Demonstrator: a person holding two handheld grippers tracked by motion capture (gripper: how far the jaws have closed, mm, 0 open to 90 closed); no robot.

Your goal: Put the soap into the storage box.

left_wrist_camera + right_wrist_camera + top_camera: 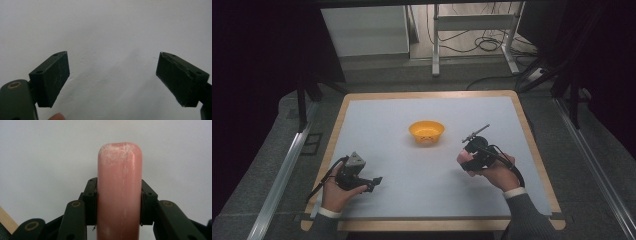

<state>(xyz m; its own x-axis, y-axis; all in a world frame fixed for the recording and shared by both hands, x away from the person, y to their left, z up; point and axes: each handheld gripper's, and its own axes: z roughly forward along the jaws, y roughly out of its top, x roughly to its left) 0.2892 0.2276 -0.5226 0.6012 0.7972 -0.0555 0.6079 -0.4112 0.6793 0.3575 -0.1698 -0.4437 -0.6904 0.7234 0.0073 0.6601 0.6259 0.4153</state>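
A pink rounded bar (119, 190), like a soap bar or sausage, stands up between the jaws of my right gripper (119, 205), which are shut on its sides. In the high view the right gripper (468, 159) is held above the table's right half with the pink bar (463, 159) at its tip. An orange bowl (426, 132) sits at the table's middle, up and to the left of that gripper. My left gripper (374, 182) rests low at the front left, pointing right. Its jaws stand wide apart over bare tabletop, nothing between the pads (53, 77).
The white tabletop (412, 170) has a wooden rim (532, 145). Behind the table's far edge stand a white cabinet (367, 30), a metal frame's legs (435, 45) and loose cables (487, 45) on the floor.
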